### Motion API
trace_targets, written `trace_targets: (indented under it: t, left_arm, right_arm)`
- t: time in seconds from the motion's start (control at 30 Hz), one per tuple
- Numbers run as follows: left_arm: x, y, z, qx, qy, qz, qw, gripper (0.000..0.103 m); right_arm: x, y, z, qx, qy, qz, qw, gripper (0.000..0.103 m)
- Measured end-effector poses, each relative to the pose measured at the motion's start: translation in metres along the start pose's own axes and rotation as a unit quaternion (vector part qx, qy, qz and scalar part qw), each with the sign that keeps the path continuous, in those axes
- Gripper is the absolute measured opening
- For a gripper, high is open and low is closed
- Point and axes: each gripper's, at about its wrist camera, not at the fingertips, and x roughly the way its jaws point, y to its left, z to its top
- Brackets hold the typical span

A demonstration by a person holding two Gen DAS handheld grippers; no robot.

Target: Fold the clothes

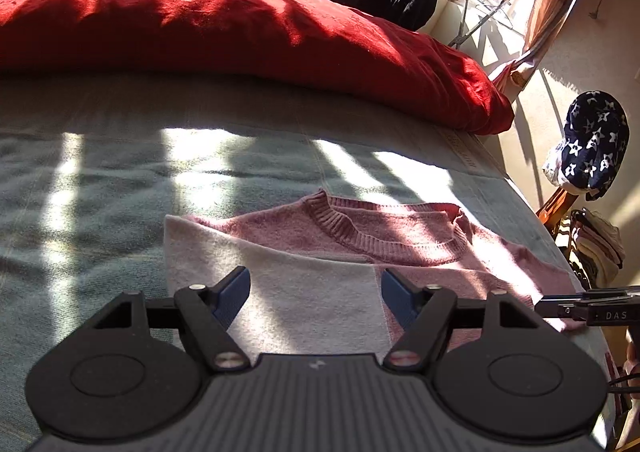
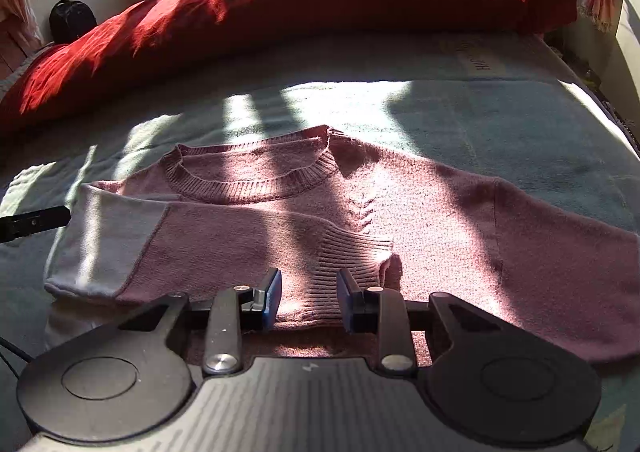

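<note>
- Sweater (image 2: pixel 280 212), pink knit with a ribbed crew neck, lies flat on the grey-green bed cover (image 2: pixel 500 112), collar pointing toward the red duvet (image 2: pixel 280 4) bunched behind it.
- One sleeve is laid across the chest, its ribbed cuff (image 2: pixel 348 260) ending about mid-body; beside that fold, a pale panel (image 2: pixel 100 244) of the garment shows at the side away from the window.
- The other sleeve (image 2: pixel 560 252) is spread out from the body toward the window side.
- Your right gripper (image 2: pixel 308 300) has its jaws parted with the cuff lying between the blue pads, not pinched; whether the pads touch the knit, you cannot tell from here.
- Your left gripper (image 1: pixel 316 292) is also spread wide, empty, low over the pale panel on the near side of the collar.
- Judging by the one crossed sleeve, you are partway through a sleeve-in fold.
- The sleeve on the window side likely comes next: it calls for a pinch near its cuff or shoulder seam and a low carry across the chest, so the soft knit does not drag the folded sleeve askew.
</note>
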Motion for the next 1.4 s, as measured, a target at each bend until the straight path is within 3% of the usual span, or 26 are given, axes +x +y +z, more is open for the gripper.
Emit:
trace_targets:
  t: [0.07, 0.23, 0.3, 0.37, 0.5, 0.7, 0.77, 0.93, 1.07, 1.23, 1.3, 1.4]
  left_arm:
    - [0.023, 0.008, -0.002, 0.021, 0.005, 0.05, 0.9985, 0.072]
    - [0.031, 0.044, -0.012, -0.009, 0.029, 0.109, 0.9935, 0.07]
    - [0.014, 0.042, -0.009, -0.023, 0.019, 0.098, 0.9948, 0.07]
    - [-0.002, 0.026, -0.006, 0.009, 0.004, 0.085, 0.9964, 0.072]
    - [-0.009, -0.003, -0.011, 0.043, 0.02, 0.034, 0.9983, 0.072]
    - [-0.011, -0.013, -0.022, 0.037, 0.039, 0.042, 0.9977, 0.072]
    - [-0.012, -0.016, -0.026, 0.035, 0.045, 0.045, 0.9974, 0.072]
    - [-0.028, -0.039, -0.031, 0.047, 0.05, 0.031, 0.9972, 0.074]
    - [-0.035, -0.068, -0.055, 0.084, 0.073, 0.034, 0.9932, 0.075]
    - [-0.018, -0.072, -0.095, 0.057, 0.123, 0.036, 0.9901, 0.075]
    - [-0.019, -0.074, -0.1, 0.057, 0.119, 0.048, 0.9901, 0.074]
    - [-0.028, -0.084, -0.093, 0.054, 0.113, 0.038, 0.9914, 0.075]
  right_arm:
    - [-0.001, 0.007, -0.002, -0.008, -0.002, 0.003, 1.0, 0.034]
    - [-0.005, 0.013, -0.008, -0.021, 0.002, 0.01, 1.0, 0.039]
    - [-0.005, 0.014, -0.01, -0.022, 0.008, 0.013, 1.0, 0.039]
    - [-0.005, 0.016, -0.012, -0.026, 0.012, 0.018, 0.999, 0.04]
    - [0.007, 0.029, -0.016, -0.054, 0.019, 0.022, 0.998, 0.053]
    - [0.042, 0.044, -0.022, -0.098, 0.029, 0.008, 0.995, 0.067]
    - [0.043, 0.042, -0.022, -0.095, 0.032, 0.012, 0.995, 0.068]
    - [0.015, 0.034, -0.026, -0.071, 0.032, 0.021, 0.997, 0.068]
    - [0.003, 0.026, -0.046, -0.062, 0.053, 0.015, 0.997, 0.071]
    - [0.011, 0.017, -0.074, -0.05, 0.072, 0.012, 0.996, 0.072]
    - [0.009, 0.015, -0.076, -0.052, 0.068, 0.015, 0.996, 0.073]
    - [-0.005, 0.012, -0.073, -0.044, 0.056, 0.023, 0.997, 0.073]
